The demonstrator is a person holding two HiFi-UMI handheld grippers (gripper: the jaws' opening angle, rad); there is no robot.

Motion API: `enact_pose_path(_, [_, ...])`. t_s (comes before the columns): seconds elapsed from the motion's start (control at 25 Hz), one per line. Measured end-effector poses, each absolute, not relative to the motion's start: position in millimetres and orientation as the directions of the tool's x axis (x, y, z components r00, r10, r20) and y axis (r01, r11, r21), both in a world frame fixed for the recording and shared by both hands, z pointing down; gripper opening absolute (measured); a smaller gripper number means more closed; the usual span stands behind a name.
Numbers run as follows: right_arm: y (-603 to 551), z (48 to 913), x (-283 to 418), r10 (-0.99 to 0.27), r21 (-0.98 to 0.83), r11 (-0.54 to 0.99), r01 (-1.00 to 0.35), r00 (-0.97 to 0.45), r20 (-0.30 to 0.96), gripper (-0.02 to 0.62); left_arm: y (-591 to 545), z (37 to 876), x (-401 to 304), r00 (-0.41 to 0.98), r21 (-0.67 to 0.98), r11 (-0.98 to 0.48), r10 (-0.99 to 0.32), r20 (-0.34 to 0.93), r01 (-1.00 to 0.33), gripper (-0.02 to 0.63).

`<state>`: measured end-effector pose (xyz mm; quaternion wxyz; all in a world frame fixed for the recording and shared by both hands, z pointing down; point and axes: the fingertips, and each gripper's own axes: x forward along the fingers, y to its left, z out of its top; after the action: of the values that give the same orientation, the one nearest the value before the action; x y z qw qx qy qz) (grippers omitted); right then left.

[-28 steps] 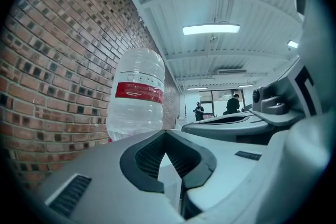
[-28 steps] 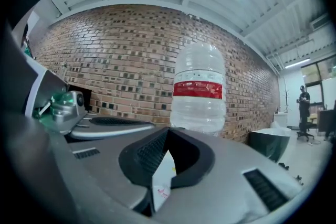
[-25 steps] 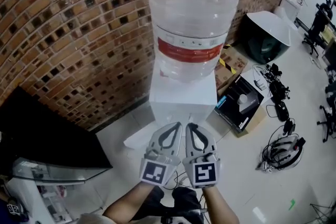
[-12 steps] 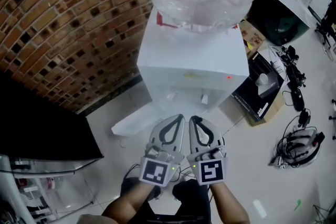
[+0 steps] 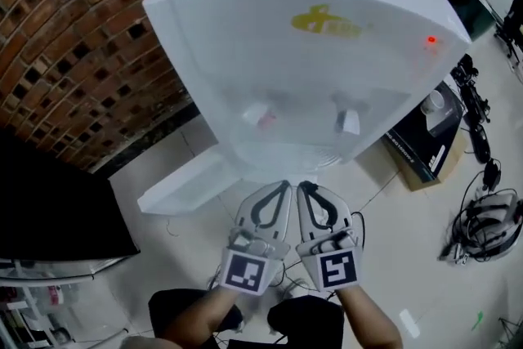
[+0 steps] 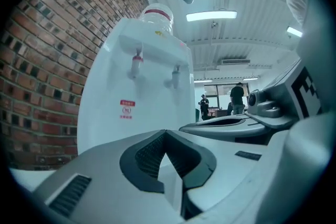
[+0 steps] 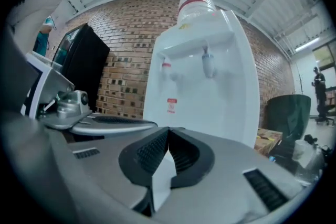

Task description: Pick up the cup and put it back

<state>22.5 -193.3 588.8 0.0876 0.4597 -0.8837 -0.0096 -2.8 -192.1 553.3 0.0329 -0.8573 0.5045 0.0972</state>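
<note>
A white water dispenser (image 5: 310,53) with a red tap (image 5: 261,115) and a pale tap (image 5: 347,122) fills the upper head view. No cup stands under the taps. A small white cup-like thing (image 5: 431,102) sits on a black box (image 5: 425,147) to the right of the dispenser. My left gripper (image 5: 283,188) and right gripper (image 5: 305,187) are side by side just below the dispenser's front, both shut and holding nothing. The left gripper view shows the dispenser (image 6: 136,97) ahead over the shut gripper (image 6: 165,135). In the right gripper view the dispenser (image 7: 205,92) likewise stands beyond that shut gripper (image 7: 168,131).
A brick wall (image 5: 73,37) runs behind and left of the dispenser. A black cabinet (image 5: 49,208) stands at the left, with a white panel (image 5: 188,184) lying on the floor. Cables and a helmet (image 5: 482,221) lie at the right. People (image 6: 237,97) stand far off.
The head view has dropped and closed in on the dispenser: the bottle has left the top of the frame and the taps now show large. Both grippers stay together, shut.
</note>
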Motion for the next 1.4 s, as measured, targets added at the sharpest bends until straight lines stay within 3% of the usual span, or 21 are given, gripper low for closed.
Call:
enact_pose_path(0.32, [-213,708,23,-0.806,0.148,0.592,-0.792,-0.577,0.133,0.0,-212,668,1,0.453,0.048,-0.473,-0.865,-0.214,-0.88,-0.017])
enact_pose_path(0.64, [-243,784,21,-0.832,0.103,0.554,-0.826,-0.544,0.111,0.02,-228,731,-3,0.439,0.036,-0.452,-0.88,-0.184,-0.891,-0.017])
enact_pose_path(0.68, [-248,794,19,-0.835,0.092,0.548,-0.831,-0.538,0.113,0.045,-228,736,-6,0.433,0.038,-0.446,-0.884,-0.176,-0.894,-0.017])
enact_pose_path(0.84, [-273,841,12,-0.845,0.027,0.526,-0.85,-0.52,0.125,0.269,-230,749,-16,0.419,0.041,-0.43,-0.894,-0.161,-0.902,-0.017])
enact_pose_path(0.96, [-295,877,11,-0.862,-0.017,0.486,-0.874,-0.483,0.152,0.351,-229,755,-22,0.414,0.043,-0.425,-0.897,-0.153,-0.904,-0.017])
enact_pose_path(1.12, [-325,919,10,-0.866,-0.039,0.454,-0.89,-0.451,0.217,0.41,-229,764,-32,0.406,0.048,-0.415,-0.904,-0.133,-0.909,-0.017])
enact_pose_path(1.4, [-363,949,4,-0.881,-0.015,0.418,-0.909,-0.409,0.239,0.41,-228,772,-39,0.412,0.016,-0.416,-0.905,-0.109,-0.909,-0.017])
